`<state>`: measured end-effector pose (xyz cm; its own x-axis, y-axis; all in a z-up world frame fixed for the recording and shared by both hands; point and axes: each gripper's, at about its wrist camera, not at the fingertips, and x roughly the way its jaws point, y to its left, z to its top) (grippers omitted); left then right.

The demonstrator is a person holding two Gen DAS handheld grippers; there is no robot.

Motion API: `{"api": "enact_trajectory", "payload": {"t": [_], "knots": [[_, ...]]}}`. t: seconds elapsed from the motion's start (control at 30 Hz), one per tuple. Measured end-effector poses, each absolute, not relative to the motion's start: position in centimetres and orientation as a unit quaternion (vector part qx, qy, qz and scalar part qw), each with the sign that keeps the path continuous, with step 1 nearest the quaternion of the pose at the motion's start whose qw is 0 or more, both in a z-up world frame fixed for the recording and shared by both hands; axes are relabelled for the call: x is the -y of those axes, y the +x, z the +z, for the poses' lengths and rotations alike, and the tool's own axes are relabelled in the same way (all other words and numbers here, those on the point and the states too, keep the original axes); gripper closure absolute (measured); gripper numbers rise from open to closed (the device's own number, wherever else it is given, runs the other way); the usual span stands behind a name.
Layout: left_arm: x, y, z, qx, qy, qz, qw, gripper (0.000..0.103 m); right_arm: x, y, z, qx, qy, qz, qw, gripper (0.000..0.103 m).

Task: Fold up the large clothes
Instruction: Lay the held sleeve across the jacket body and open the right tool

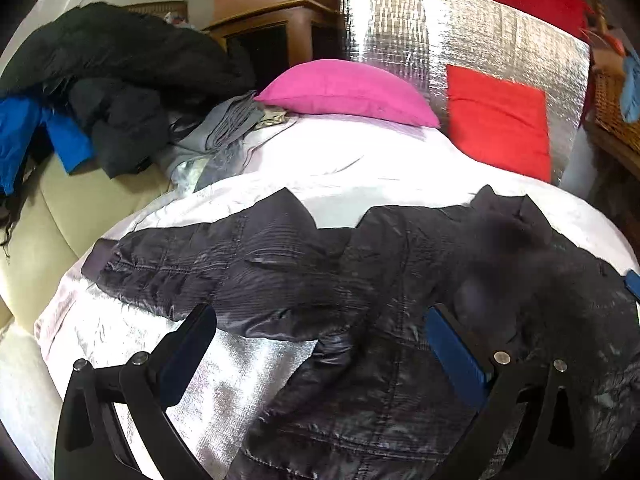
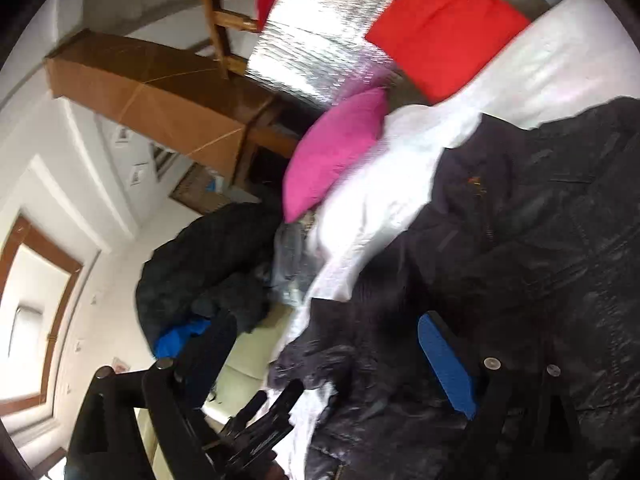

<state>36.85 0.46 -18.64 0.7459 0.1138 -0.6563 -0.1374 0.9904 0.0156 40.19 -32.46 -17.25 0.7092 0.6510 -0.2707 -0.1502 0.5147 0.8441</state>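
Note:
A large black quilted jacket (image 1: 360, 280) lies spread on a white sheet (image 1: 360, 168) over the bed, one sleeve stretched out to the left. My left gripper (image 1: 320, 340) is open and hovers just above the jacket, empty. In the right wrist view the jacket (image 2: 520, 240) fills the right side, tilted and blurred. My right gripper (image 2: 324, 344) is open, with jacket fabric bunched between its fingers (image 2: 444, 364). The other gripper's black frame shows at the bottom of that view.
A pink pillow (image 1: 348, 92) and a red pillow (image 1: 500, 120) lie at the head of the bed against a silver foil panel (image 1: 440, 28). A pile of dark and blue clothes (image 1: 100, 92) sits on a cream sofa (image 1: 48, 216) at the left. Wooden furniture (image 1: 264, 28) stands behind.

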Motion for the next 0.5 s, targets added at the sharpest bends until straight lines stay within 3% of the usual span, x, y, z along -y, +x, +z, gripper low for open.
{"api": "enact_trajectory", "payload": {"t": [0.23,0.3,0.37,0.43,0.5], "knots": [[-0.5,38.0,-20.0,-0.384,-0.038,0.039,0.922,0.0,41.3,34.6,-16.2,-0.289,0.352,0.033,0.89,0.01],[-0.9,38.4,-20.4,-0.391,-0.051,0.039,0.918,0.005,44.0,33.8,-16.8,-0.296,0.339,-0.024,0.893,0.01],[-0.8,38.8,-20.9,-0.398,-0.053,0.034,0.915,0.018,47.9,33.3,-18.4,-0.304,0.364,-0.063,0.878,0.012],[-0.3,39.3,-21.5,-0.411,-0.052,0.021,0.91,0.026,50.5,33.2,-19.9,-0.316,0.382,-0.082,0.864,0.019],[0.4,39.8,-22.4,-0.429,-0.053,0.009,0.902,0.029,52.0,33.7,-21.5,-0.336,0.378,-0.1,0.857,0.021]]}}
